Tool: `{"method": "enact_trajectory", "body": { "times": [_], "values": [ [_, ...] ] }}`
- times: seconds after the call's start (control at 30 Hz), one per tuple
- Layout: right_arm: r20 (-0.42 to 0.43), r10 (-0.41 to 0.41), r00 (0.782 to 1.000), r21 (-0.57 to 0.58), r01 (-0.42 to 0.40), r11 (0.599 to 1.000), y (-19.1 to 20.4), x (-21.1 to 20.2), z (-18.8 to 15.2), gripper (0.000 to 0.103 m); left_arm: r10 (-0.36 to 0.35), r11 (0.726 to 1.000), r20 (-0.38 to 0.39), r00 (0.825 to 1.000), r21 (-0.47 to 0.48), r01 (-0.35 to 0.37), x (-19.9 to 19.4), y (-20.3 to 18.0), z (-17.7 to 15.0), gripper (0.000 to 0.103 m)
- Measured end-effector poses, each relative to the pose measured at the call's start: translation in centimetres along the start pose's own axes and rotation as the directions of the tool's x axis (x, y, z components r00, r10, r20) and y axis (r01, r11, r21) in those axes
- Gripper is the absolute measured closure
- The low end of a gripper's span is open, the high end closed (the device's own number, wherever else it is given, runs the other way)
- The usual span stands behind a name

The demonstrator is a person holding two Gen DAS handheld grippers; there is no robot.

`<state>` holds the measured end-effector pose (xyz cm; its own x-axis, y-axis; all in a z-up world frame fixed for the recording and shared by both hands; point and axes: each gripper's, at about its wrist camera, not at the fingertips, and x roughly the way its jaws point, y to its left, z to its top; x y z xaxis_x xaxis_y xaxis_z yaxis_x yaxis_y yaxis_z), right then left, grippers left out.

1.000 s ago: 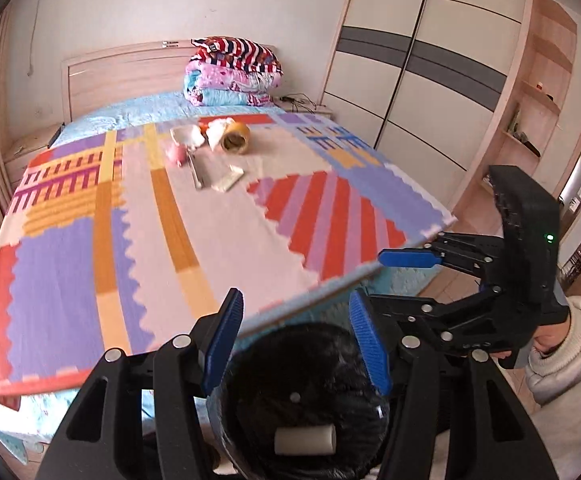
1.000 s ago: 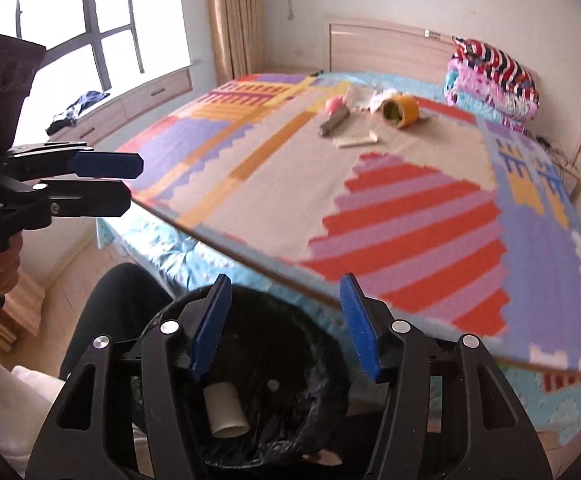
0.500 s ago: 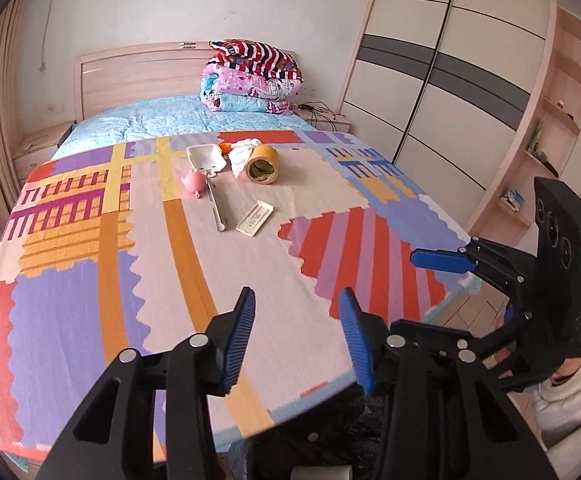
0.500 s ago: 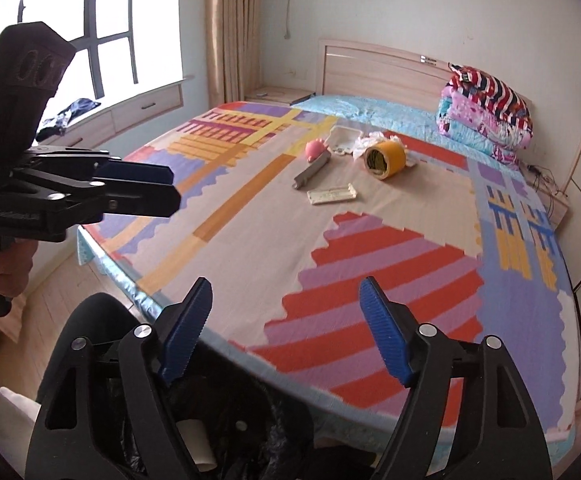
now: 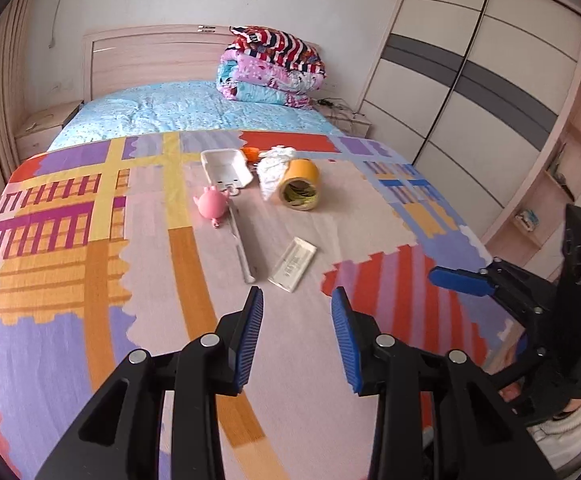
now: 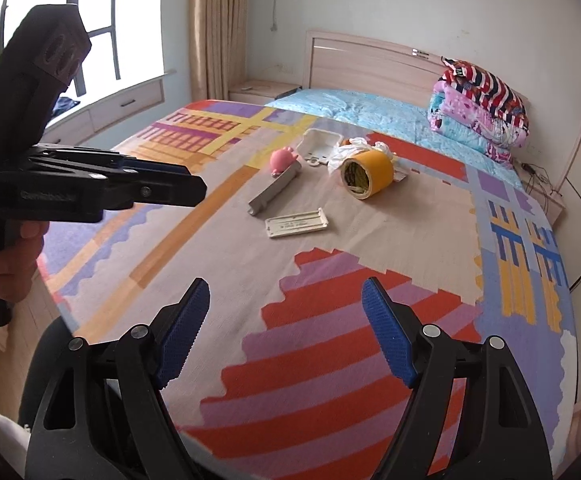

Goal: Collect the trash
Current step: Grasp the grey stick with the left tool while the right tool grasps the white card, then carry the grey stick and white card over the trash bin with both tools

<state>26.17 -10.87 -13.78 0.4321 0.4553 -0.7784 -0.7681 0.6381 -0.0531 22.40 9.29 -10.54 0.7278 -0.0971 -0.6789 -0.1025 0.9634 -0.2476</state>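
Both claws are empty: the left claw (image 5: 296,334) has been closing and is narrow, the right claw (image 6: 286,330) wide. The trash, like the white card (image 5: 293,264), lies well ahead on the mat (image 5: 90,300). A narrow claw could push it away, or grab the pink toy (image 5: 211,205) instead.

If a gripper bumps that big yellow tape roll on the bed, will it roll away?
Probably only a little. The yellow tape roll lies tipped on its round side, so a nudge could set it rolling, but the soft mat and the crumpled white wrapper touching it should slow it. Its hollow ring likely feels light and stiff.
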Motion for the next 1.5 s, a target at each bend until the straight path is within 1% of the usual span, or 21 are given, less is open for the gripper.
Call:
{"method": "enact_trajectory", "body": {
  "times": [0.1, 0.17, 0.3, 0.43, 0.5, 0.57, 0.67, 0.73, 0.83, 0.93, 0.97, 1.03, 1.13, 1.17, 1.2, 1.37, 1.5],
  "values": [
    [-0.003, 0.008, 1.0, -0.009, -0.008, 1.0, -0.3, 1.4, 0.8, 0.025, 0.01, 1.0, -0.024, 1.0, -0.025, -0.01, 1.8, 0.9, 0.7, 0.068],
    [-0.015, -0.003, 1.0, -0.023, 0.002, 1.0, -0.3, 2.5, 1.2, 0.025, 0.006, 0.999, -0.039, 0.999, -0.041, -0.008, 2.8, 1.5, 1.0, 0.068],
    [-0.04, 0.022, 0.999, -0.037, -0.023, 0.999, -0.5, 4.4, 2.0, 0.025, 0.027, 0.997, -0.071, 0.997, -0.074, -0.033, 4.8, 2.8, 1.7, 0.069],
    [-0.044, 0.03, 0.999, -0.069, -0.033, 0.997, -0.5, 5.9, 3.0, 0.025, 0.024, 0.997, -0.091, 0.996, -0.073, -0.03, 6.2, 3.3, 2.0, 0.074],
    [-0.054, 0.029, 0.998, -0.066, -0.033, 0.997, -0.7, 6.7, 3.2, 0.025, 0.023, 0.997, -0.104, 0.994, -0.068, -0.03, 6.7, 3.4, 2.0, 0.078],
    [-0.066, 0.031, 0.997, -0.064, -0.035, 0.997, -0.9, 7.4, 3.4, 0.025, 0.016, 0.997, -0.119, 0.993, -0.073, -0.025, 7.3, 3.7, 2.0, 0.084],
    [-0.077, 0.034, 0.996, -0.09, -0.041, 0.995, -0.7, 8.1, 3.5, 0.025, 0.019, 0.995, -0.131, 0.991, -0.093, -0.031, 7.9, 4.2, 1.9, 0.085],
    [-0.076, 0.06, 0.995, -0.085, -0.067, 0.994, -0.9, 8.5, 3.6, 0.025, 0.012, 0.996, -0.126, 0.992, -0.092, -0.024, 8.2, 4.2, 2.0, 0.089],
    [-0.076, 0.041, 0.996, -0.092, -0.048, 0.995, -1.0, 9.1, 3.8, 0.025, 0.002, 0.995, -0.126, 0.992, -0.098, -0.014, 8.3, 4.6, 2.0, 0.091],
    [-0.099, 0.051, 0.994, -0.082, -0.059, 0.995, -1.2, 9.7, 4.0, 0.025, 0.008, 0.996, -0.127, 0.992, -0.086, -0.019, 8.3, 4.7, 2.1, 0.091],
    [-0.099, 0.041, 0.994, -0.082, -0.049, 0.995, -1.2, 9.7, 4.0, 0.025, 0.013, 0.996, -0.122, 0.992, -0.082, -0.023, 8.2, 4.6, 2.1, 0.097],
    [-0.111, 0.034, 0.993, -0.08, -0.043, 0.996, -1.3, 9.9, 4.0, 0.025, 0.019, 0.996, -0.119, 0.993, -0.085, -0.029, 7.9, 4.7, 2.0, 0.099],
    [-0.125, 0.046, 0.991, -0.078, -0.056, 0.995, -1.3, 10.3, 4.1, 0.026, 0.03, 0.995, -0.114, 0.993, -0.087, -0.04, 7.4, 4.8, 1.8, 0.1],
    [-0.131, 0.054, 0.99, -0.079, -0.065, 0.995, -1.2, 10.5, 4.1, 0.036, 0.03, 0.995, -0.112, 0.993, -0.088, -0.04, 7.1, 4.8, 1.7, 0.1],
    [-0.13, 0.069, 0.989, -0.078, -0.079, 0.994, -1.2, 10.5, 4.1, 0.042, 0.03, 0.995, -0.109, 0.994, -0.089, -0.039, 6.9, 4.8, 1.6, 0.1],
    [-0.13, 0.075, 0.989, -0.076, -0.085, 0.993, -1.2, 10.3, 4.1, 0.046, 0.031, 0.996, -0.092, 0.995, -0.083, -0.039, 5.5, 4.5, 1.2, 0.1],
    [-0.124, 0.062, 0.99, -0.077, -0.072, 0.994, -0.9, 10.1, 4.0, 0.046, 0.036, 0.997, -0.085, 0.996, -0.063, -0.041, 4.2, 3.7, 0.7, 0.1]
  ]
}}
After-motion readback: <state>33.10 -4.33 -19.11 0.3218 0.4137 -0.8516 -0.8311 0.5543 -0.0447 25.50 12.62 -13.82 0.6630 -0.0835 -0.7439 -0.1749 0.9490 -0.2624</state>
